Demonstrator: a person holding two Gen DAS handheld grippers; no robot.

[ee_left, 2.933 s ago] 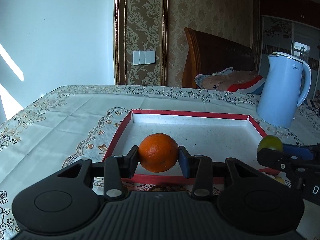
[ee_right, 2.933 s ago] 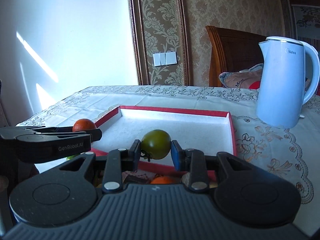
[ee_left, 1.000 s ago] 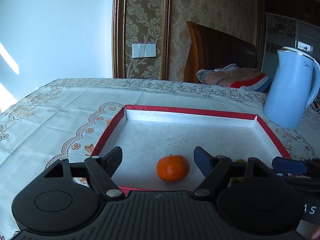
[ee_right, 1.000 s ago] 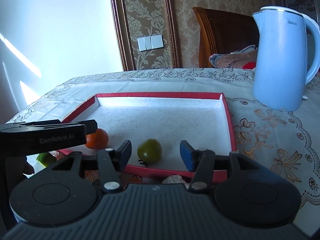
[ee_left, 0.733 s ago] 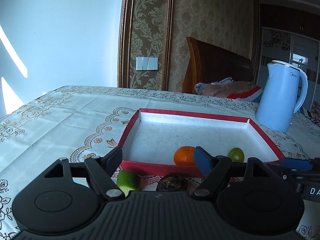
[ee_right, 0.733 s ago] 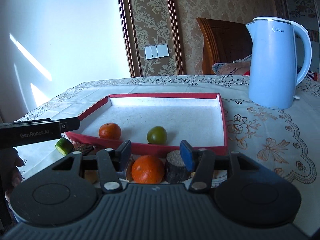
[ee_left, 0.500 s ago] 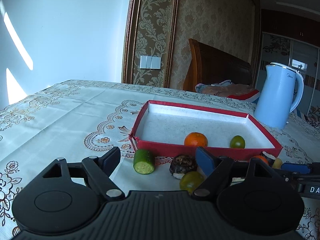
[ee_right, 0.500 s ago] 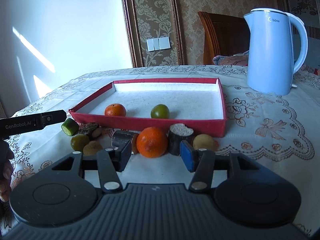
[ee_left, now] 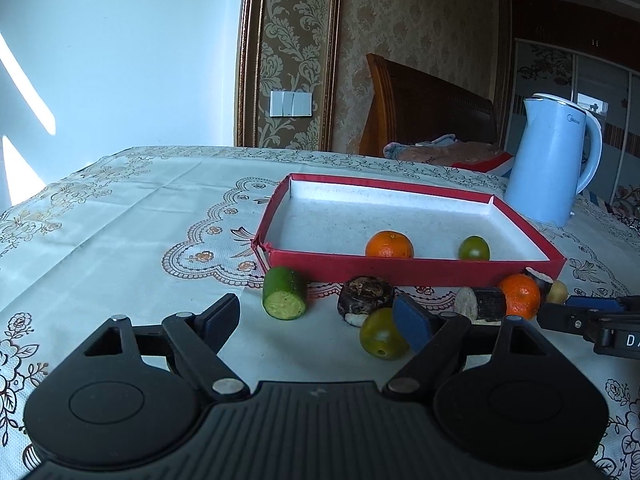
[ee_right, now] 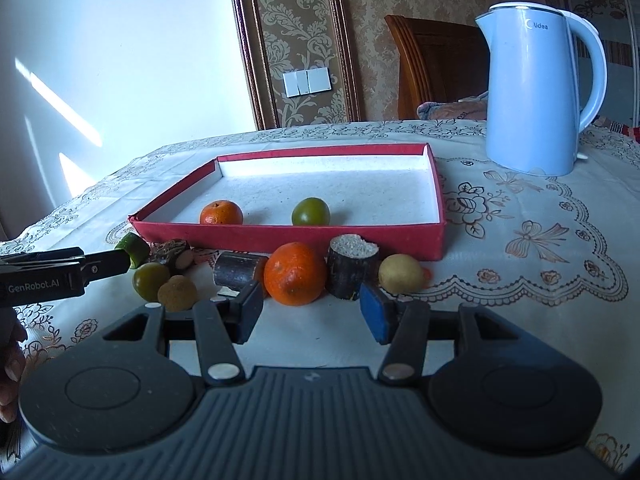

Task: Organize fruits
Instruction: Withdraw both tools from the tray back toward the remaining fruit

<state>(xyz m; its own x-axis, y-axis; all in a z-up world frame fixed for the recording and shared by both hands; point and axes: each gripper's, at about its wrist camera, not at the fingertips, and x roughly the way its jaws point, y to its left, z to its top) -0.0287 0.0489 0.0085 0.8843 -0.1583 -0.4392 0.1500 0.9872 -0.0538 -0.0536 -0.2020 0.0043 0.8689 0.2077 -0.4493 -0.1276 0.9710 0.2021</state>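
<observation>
A red tray (ee_left: 400,269) (ee_right: 280,236) holds an orange (ee_left: 389,244) (ee_right: 221,213) and a green fruit (ee_left: 473,248) (ee_right: 310,211). In front of it lie a cucumber piece (ee_left: 285,294), a dark chunk (ee_left: 365,293), a green fruit (ee_left: 382,338), a second orange (ee_right: 295,267), dark cane pieces (ee_right: 352,266) and a yellow fruit (ee_right: 401,273). My left gripper (ee_left: 320,322) is open and empty, just short of the loose green fruit. My right gripper (ee_right: 312,312) is open and empty, just before the second orange.
A light blue kettle (ee_right: 536,92) (ee_left: 554,160) stands behind the tray on the right. A wooden chair (ee_left: 424,112) with a bag on it is at the table's far side. The patterned tablecloth (ee_left: 120,220) stretches to the left.
Both grippers let go of the orange and the green fruit in the tray, opened and drew back toward me. The loose fruits in front of the tray came into view.
</observation>
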